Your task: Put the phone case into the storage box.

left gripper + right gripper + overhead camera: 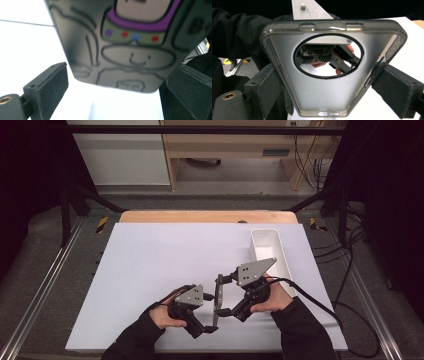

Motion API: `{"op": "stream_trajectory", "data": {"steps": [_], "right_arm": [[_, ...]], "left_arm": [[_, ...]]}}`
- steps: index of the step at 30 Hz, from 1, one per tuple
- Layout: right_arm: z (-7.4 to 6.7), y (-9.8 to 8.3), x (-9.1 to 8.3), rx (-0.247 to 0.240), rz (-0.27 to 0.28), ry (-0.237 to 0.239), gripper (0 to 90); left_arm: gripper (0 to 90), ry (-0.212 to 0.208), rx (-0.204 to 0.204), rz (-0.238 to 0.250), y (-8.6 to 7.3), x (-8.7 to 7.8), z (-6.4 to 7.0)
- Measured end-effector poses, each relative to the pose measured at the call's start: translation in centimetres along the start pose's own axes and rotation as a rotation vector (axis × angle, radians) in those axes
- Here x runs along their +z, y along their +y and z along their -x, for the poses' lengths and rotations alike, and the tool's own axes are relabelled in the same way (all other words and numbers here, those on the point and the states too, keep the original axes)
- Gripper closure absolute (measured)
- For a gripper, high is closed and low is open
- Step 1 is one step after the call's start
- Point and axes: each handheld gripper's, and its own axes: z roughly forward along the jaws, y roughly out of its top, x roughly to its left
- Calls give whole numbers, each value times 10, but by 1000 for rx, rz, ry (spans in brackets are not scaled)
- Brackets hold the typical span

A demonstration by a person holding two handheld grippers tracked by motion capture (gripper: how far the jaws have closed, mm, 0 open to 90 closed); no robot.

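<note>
Translucent grey plastic forms the phone case (332, 75), which is held on edge above the white counter (150, 270), near its front edge and between the two hands. In the right gripper view the case is seen from its inner side, with a large round opening near its top rim and small slots along the bottom edge. The jaws of the right gripper (226, 295) are clamped on the two long sides of the case, one black pad pressed against each edge. Through the round opening, part of the other gripper and some fingers are seen beyond.

In the left gripper view the printed outer face of the case (125, 45) is seen close up: a cartoon figure drawn in dark outline, with a purple band, a green strip carrying coloured dots, and a small smiling mouth. The jaws of the left gripper (212, 317) are spread wide, one on either side of the lower end of the case. The left pad is clearly apart from the case with bright counter between them; on the right side, contact cannot be told, as the pad is partly hidden behind the case's corner. No grip by these jaws is shown.

A white rectangular tray (270, 251) is set on the counter, well apart at the far right, just beyond the right hand (277, 302).
</note>
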Motion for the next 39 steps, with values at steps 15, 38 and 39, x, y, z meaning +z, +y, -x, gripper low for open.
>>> {"op": "stream_trajectory", "data": {"steps": [15,38,39], "right_arm": [[5,7,-18,25,44,-147,119],[10,15,-42,104,88,-381,118],[10,15,-43,109,88,-392,118]], "left_arm": [[19,129,-92,98,-19,-40,-5],[18,498,-264,251,-59,-107,-8],[18,510,-274,262,-61,-110,-8]]}}
